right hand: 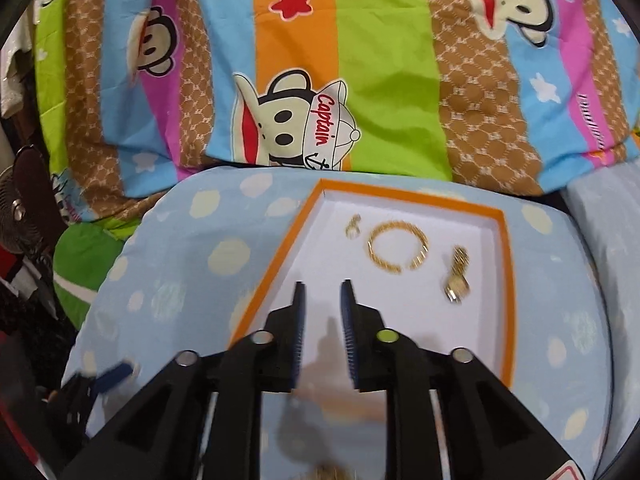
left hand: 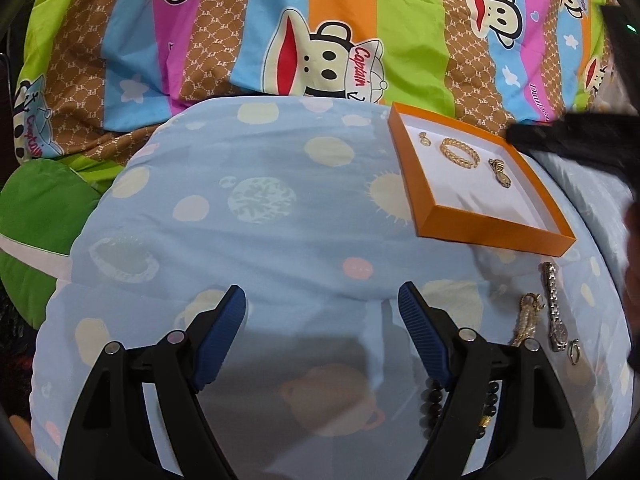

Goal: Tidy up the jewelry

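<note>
An orange tray (left hand: 496, 232) with a white floor lies on the light blue pillow (left hand: 280, 220). Inside it are a small gold ring (left hand: 425, 139), a gold bracelet (left hand: 460, 152) and a gold watch (left hand: 500, 172). My left gripper (left hand: 322, 296) stands wide open over bare pillow, to the left of the loose pieces. A silver watch (left hand: 554, 308), a gold and pearl chain (left hand: 528, 318), a small ring (left hand: 575, 350) and a dark bead bracelet (left hand: 432, 404) lie there. My right gripper (right hand: 323, 288) hovers over the tray (right hand: 272, 272), jaws slightly apart and empty, near the bracelet (right hand: 398, 246) and watch (right hand: 458, 276).
A striped cartoon-print quilt (left hand: 320, 40) rises behind the pillow. A green cushion (left hand: 44, 208) lies at the left. A fan (right hand: 20, 208) and dark clutter stand at the far left in the right wrist view. A second pale pillow (right hand: 600, 216) lies to the right.
</note>
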